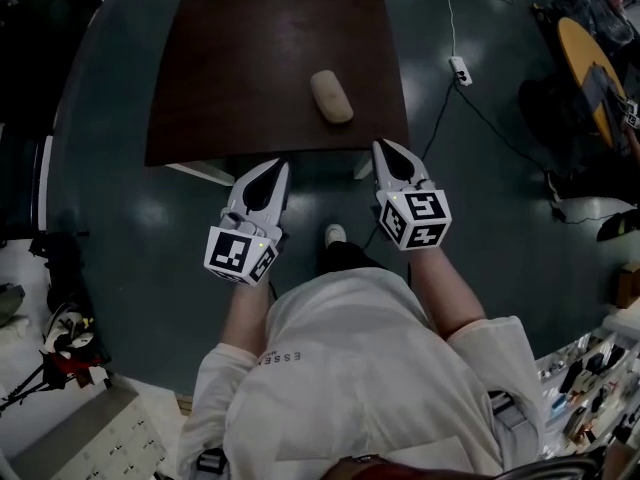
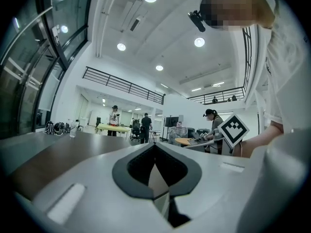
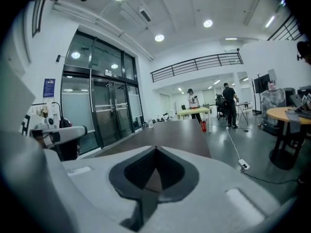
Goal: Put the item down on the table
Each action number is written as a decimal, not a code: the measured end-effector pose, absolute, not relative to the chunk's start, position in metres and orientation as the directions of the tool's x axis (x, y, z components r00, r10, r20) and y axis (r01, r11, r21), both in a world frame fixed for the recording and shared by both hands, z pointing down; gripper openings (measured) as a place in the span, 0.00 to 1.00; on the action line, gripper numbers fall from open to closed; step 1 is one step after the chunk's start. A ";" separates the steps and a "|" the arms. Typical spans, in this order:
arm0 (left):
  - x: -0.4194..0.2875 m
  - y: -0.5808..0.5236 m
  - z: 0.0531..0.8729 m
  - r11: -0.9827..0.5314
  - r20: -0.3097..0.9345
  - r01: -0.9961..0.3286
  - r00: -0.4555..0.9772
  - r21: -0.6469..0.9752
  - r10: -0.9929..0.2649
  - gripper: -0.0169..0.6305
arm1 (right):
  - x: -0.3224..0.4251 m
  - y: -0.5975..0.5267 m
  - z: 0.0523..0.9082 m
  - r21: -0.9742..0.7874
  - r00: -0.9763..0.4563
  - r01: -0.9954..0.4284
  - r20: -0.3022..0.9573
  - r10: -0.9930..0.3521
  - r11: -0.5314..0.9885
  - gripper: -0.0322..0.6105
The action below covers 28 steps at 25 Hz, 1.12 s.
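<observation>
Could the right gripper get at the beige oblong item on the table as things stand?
Probably yes. The beige oblong item lies alone near the table's front edge, with nothing between it and the right gripper just off that edge. Its fingers are shut, so they must open first.

the head camera looks steeply down from above the person onto the near end of the dark table (image 1: pixel 230 88), the left gripper (image 1: pixel 277 165) and the right gripper (image 1: pixel 386 148), while each gripper camera sits close behind its own jaws, facing roughly level across the hall, both sharing that tabletop.
</observation>
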<state>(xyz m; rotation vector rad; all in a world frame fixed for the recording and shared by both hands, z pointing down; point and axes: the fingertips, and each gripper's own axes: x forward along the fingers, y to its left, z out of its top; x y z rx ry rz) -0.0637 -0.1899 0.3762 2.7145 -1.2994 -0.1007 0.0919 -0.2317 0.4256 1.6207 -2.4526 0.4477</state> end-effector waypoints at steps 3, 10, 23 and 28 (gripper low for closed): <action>-0.070 -0.150 0.371 -0.621 -0.006 -0.769 0.628 0.152 -0.778 0.04 | 0.084 -0.199 0.417 -0.121 -0.398 -0.917 0.287 -0.871 0.379 0.03; -0.082 -0.051 0.380 -0.629 0.020 -0.758 0.641 0.174 -0.767 0.04 | 0.077 -0.099 0.422 -0.093 -0.386 -0.921 0.328 -0.862 0.377 0.03; -0.082 0.031 0.391 -0.627 0.008 -0.757 0.639 0.183 -0.769 0.04 | 0.099 0.001 0.424 -0.111 -0.342 -0.940 0.331 -0.880 0.324 0.03; -0.070 0.045 0.379 -0.637 -0.013 -0.756 0.643 0.152 -0.766 0.04 | 0.108 0.020 0.417 -0.128 -0.337 -0.941 0.298 -0.893 0.312 0.03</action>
